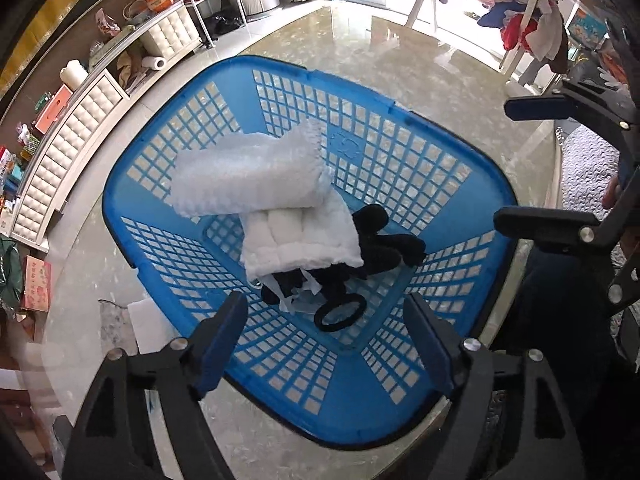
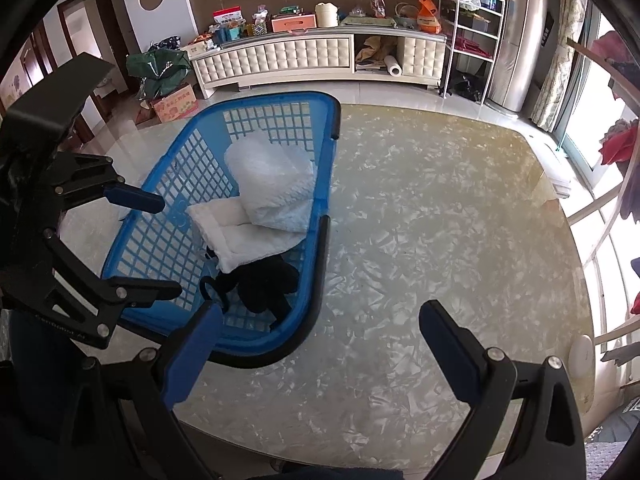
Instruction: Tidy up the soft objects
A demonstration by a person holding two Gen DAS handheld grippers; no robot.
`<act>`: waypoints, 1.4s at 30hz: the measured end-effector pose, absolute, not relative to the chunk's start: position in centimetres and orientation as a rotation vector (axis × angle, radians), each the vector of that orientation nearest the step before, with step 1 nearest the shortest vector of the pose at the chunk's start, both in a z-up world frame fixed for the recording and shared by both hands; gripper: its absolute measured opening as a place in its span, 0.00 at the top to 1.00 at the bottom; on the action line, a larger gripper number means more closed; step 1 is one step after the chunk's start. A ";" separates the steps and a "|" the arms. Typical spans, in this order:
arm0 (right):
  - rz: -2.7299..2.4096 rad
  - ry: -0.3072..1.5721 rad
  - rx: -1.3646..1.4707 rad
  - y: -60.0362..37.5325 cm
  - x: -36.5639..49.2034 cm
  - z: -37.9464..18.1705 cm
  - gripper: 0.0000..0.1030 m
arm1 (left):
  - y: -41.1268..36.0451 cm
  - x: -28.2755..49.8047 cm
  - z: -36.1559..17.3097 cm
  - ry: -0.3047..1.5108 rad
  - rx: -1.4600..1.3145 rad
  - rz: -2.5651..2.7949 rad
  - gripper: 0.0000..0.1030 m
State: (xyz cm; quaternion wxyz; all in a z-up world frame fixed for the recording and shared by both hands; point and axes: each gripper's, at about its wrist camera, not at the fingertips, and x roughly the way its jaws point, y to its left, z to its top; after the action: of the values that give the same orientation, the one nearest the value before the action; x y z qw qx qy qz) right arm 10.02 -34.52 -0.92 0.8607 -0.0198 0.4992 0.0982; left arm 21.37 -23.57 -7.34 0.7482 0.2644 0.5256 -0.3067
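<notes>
Here, the soft things are already gathered in the blue basket [image 1: 460,184], which stands on the glossy tabletop [image 2: 420,220]. A bubbly white roll [image 1: 244,172] lies uppermost, leaning over a folded white pad [image 1: 300,240]; beneath and beside these, black soft items [image 1: 384,244] and a black ring [image 1: 340,314] rest on the basket floor. Whether further small pieces are tucked under the pad cannot be told.

The left tongs [image 1: 328,340] are held above the near side of the basket, released, with nothing between the blue pads; the roll is judged to be the piece last set down. The right tongs [image 2: 320,352] hang over bare tabletop just beside the basket, likewise spread wide and empty.

The step in hand is judged to be the end of 1 drop-off. No loose soft thing is seen on the tabletop in either view, so the next move calls either for a fresh item to be sought outside these views, or for the pile to be tidied. If the roll is to be settled, it should be pressed gently, since it sits tilted and could slide off the pad.
</notes>
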 end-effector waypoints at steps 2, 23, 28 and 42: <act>0.204 1.046 -0.046 -34.2 9.9 -0.7 0.04 | -23.4 21.2 -7.0 1.149 0.567 -0.678 0.24; 0.201 0.992 -0.113 -29.0 8.4 2.9 0.04 | -16.7 17.7 -0.4 0.955 0.441 -0.579 0.00; 0.205 0.985 -0.132 -27.4 8.1 3.5 0.04 | -14.9 16.9 0.4 0.926 0.401 -0.578 0.00; 0.264 0.964 -0.171 -21.6 8.3 4.3 0.04 | -8.1 14.3 2.1 0.870 0.332 -0.511 0.00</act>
State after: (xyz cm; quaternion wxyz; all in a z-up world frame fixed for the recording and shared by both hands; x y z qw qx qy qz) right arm 8.30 -21.56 4.28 0.8742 -0.0818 0.4616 0.1264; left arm 14.29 -8.11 2.09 0.8622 0.1581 0.4149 -0.2438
